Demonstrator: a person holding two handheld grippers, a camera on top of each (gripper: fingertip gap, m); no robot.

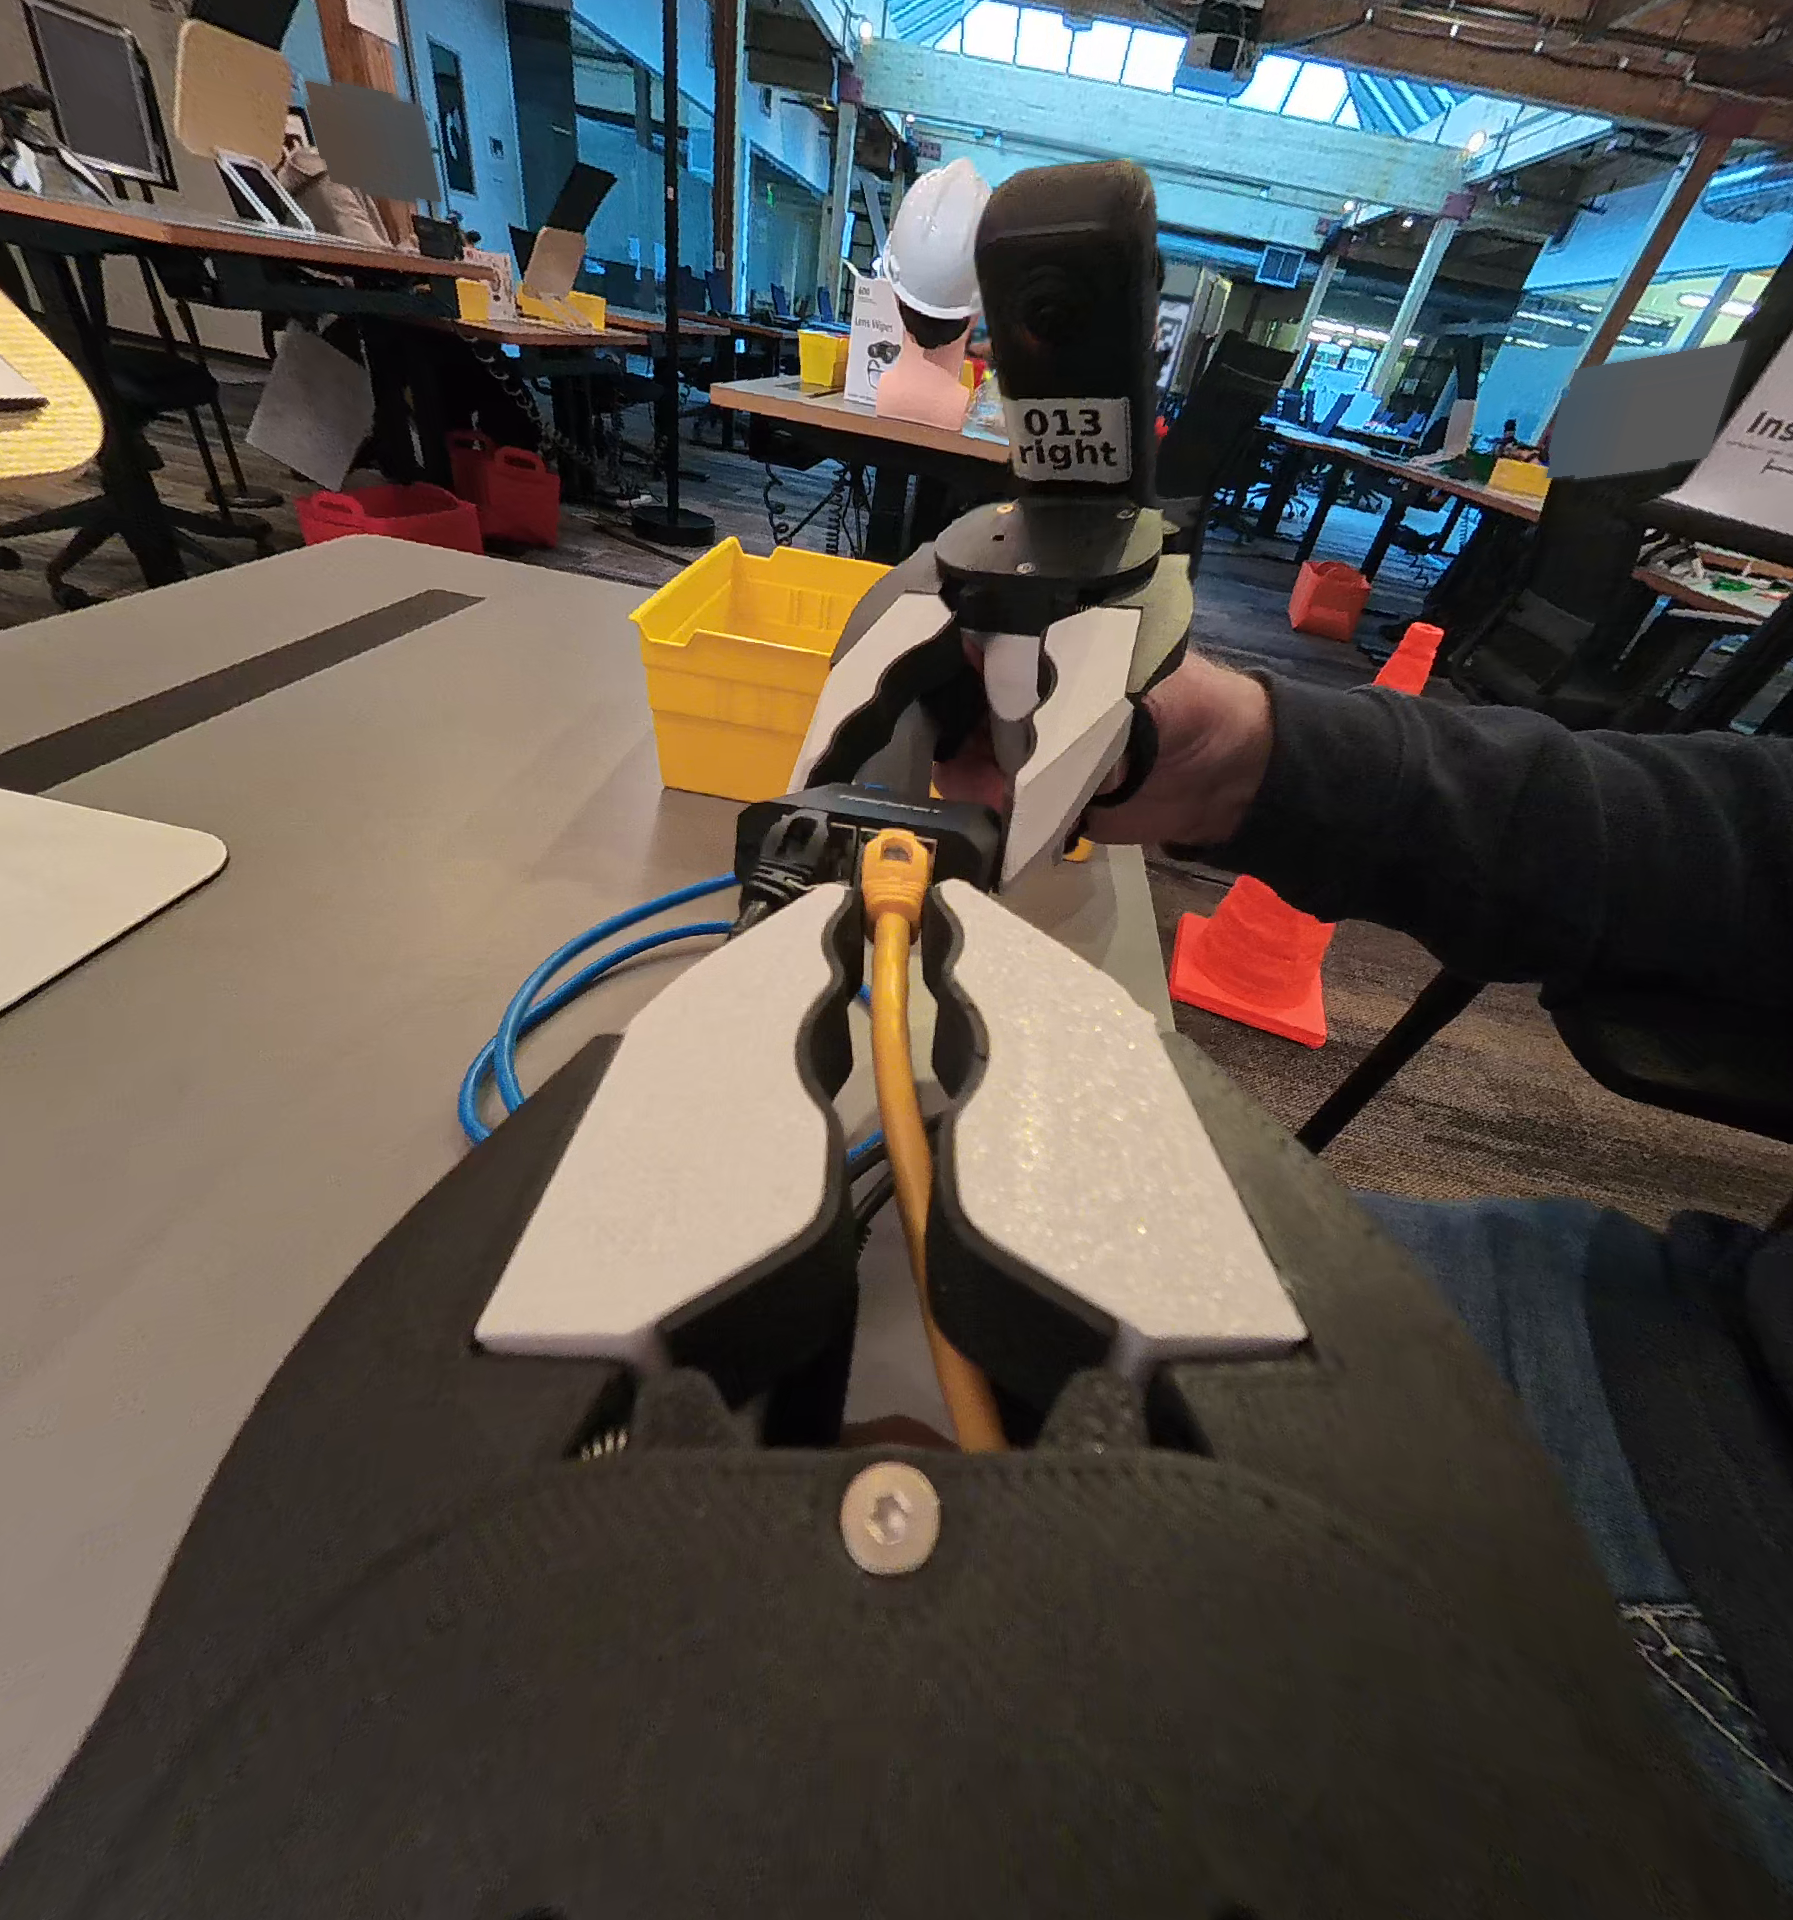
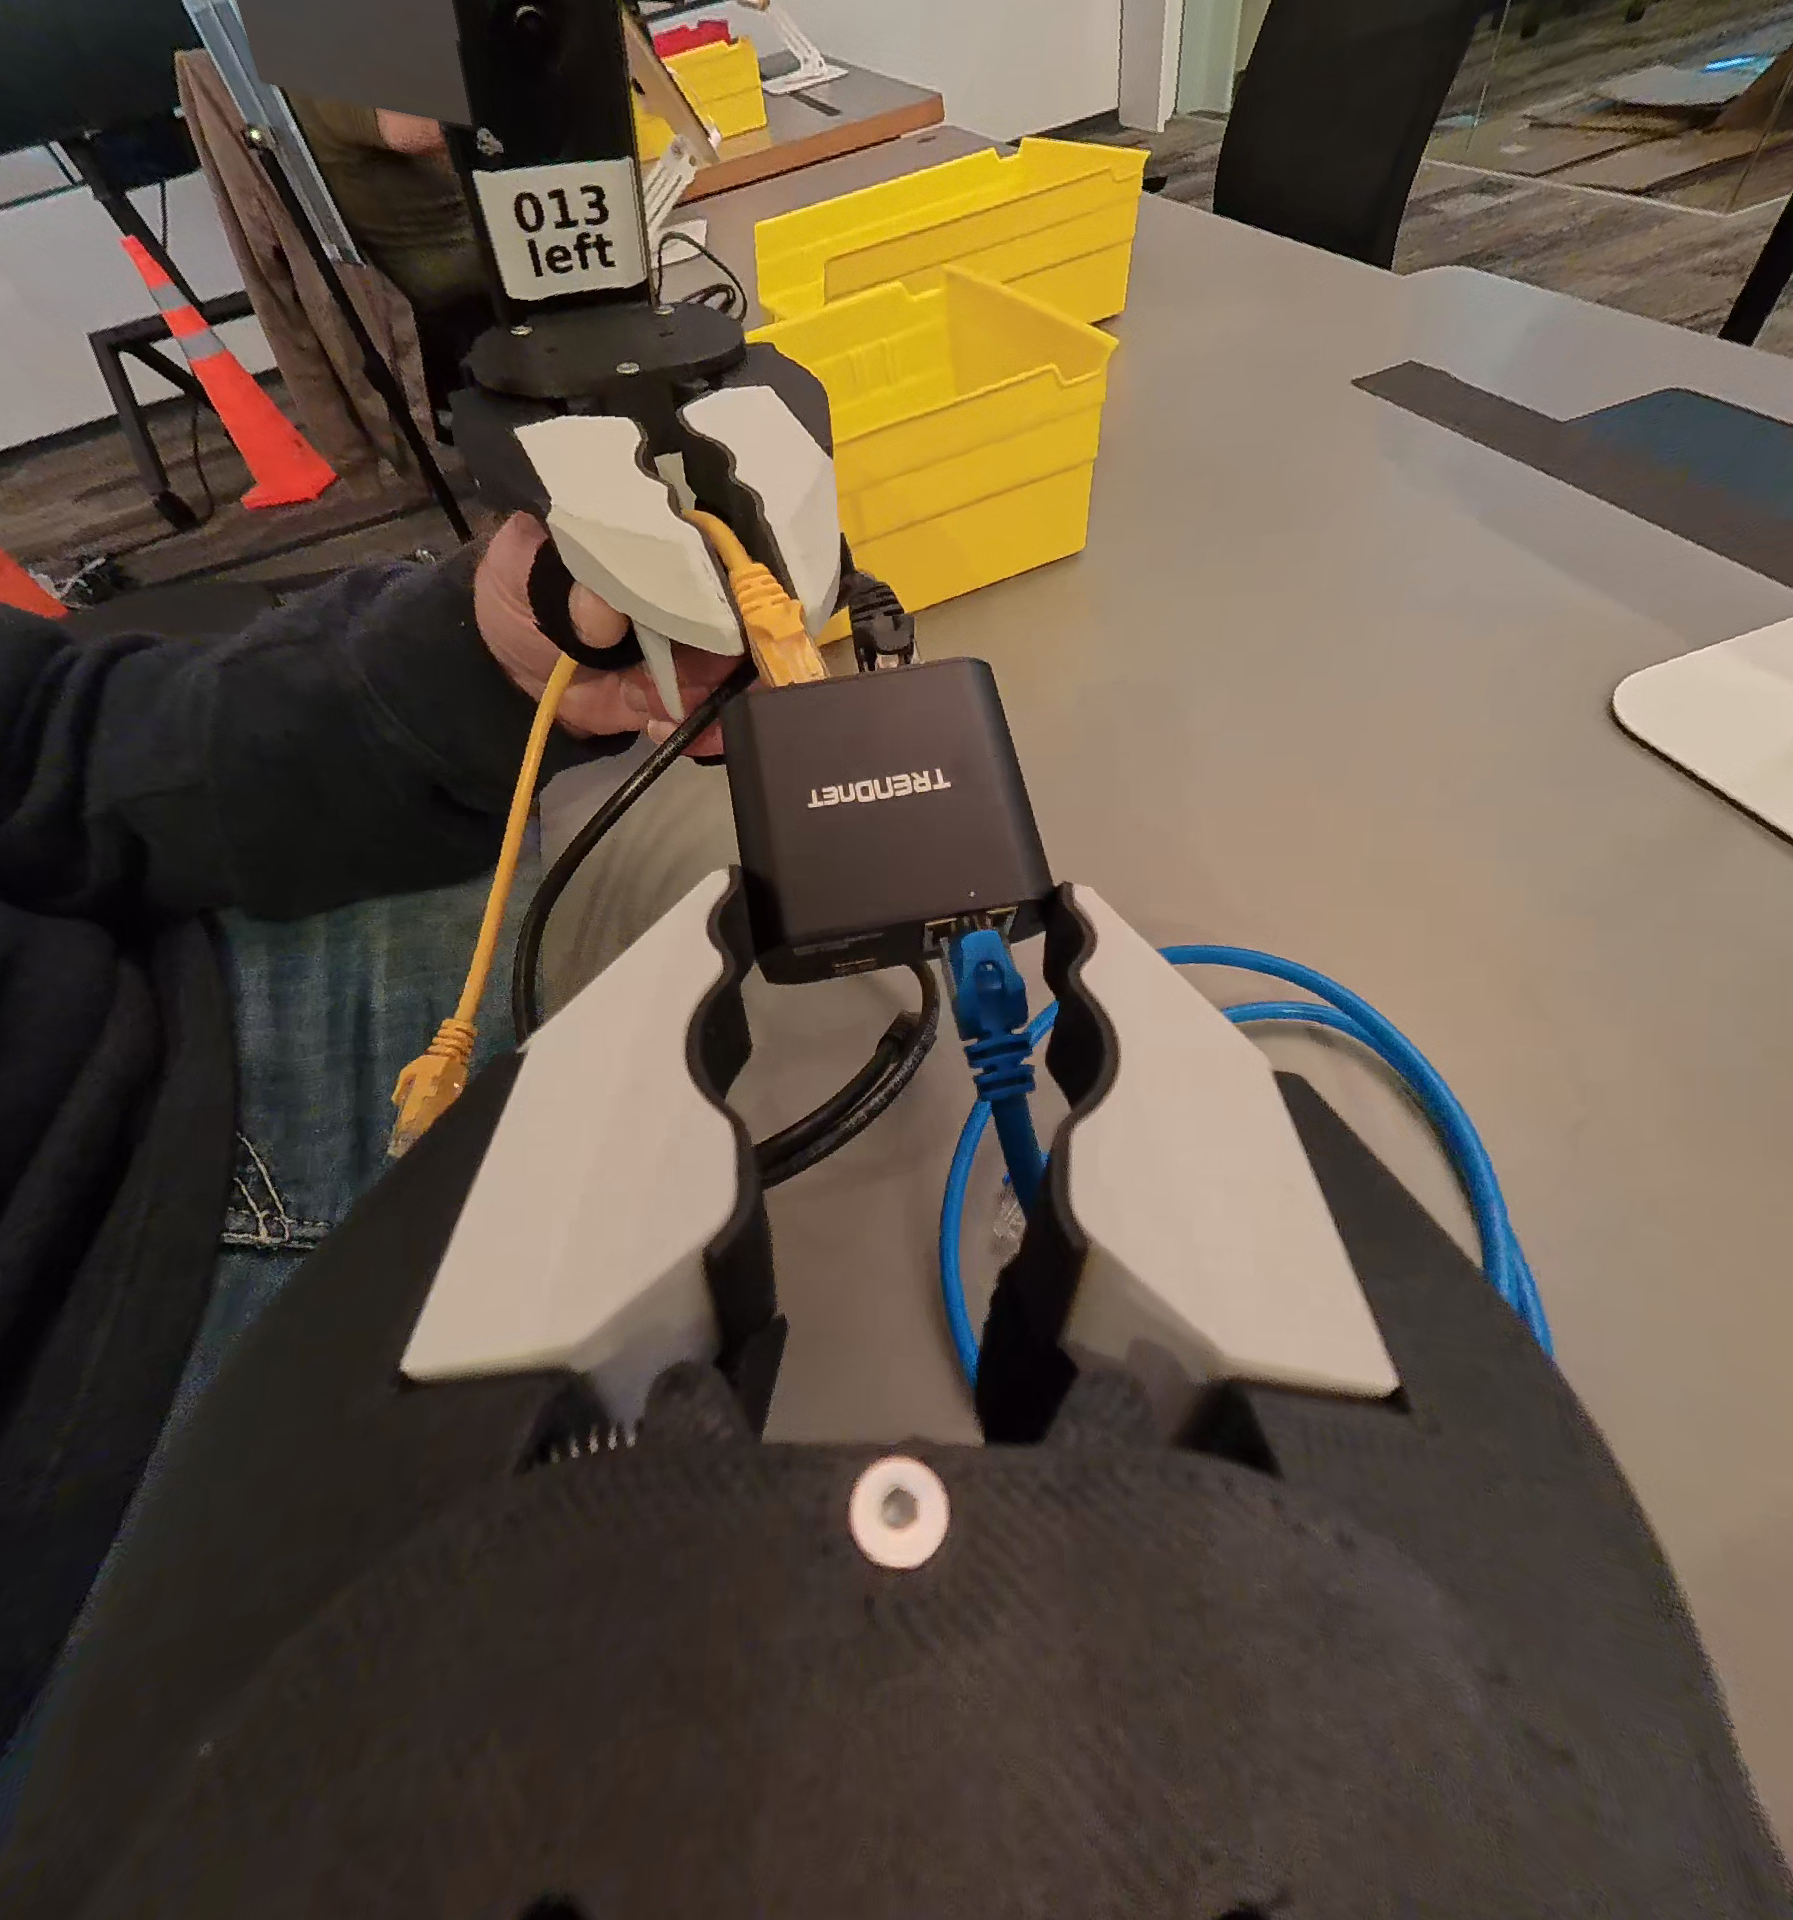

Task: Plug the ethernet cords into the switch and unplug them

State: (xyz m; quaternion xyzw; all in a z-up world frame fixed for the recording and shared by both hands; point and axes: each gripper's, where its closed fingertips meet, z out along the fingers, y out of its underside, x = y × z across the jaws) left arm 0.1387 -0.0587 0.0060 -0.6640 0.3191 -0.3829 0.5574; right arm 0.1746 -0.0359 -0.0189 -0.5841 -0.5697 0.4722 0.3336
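A black switch (image 2: 871,800) lies on the grey table (image 2: 1339,727); it also shows in the left wrist view (image 1: 871,826). My right gripper (image 2: 897,914) is shut on the switch, one finger on each side. My left gripper (image 1: 892,914) is shut on the yellow ethernet cord (image 1: 897,1039). Its plug (image 1: 894,857) is at a port on the switch's far side. I cannot tell if it is fully seated. A blue cord (image 2: 991,997) is plugged into the side facing my right gripper. A black cord (image 1: 783,862) is plugged in beside the yellow one.
Two yellow bins (image 2: 954,457) stand on the table just beyond the switch. A white pad (image 2: 1754,727) lies to the right. The blue cord's coil (image 2: 1391,1039) lies by my right gripper. The yellow cord's free end (image 2: 430,1081) hangs over the person's lap at the table edge.
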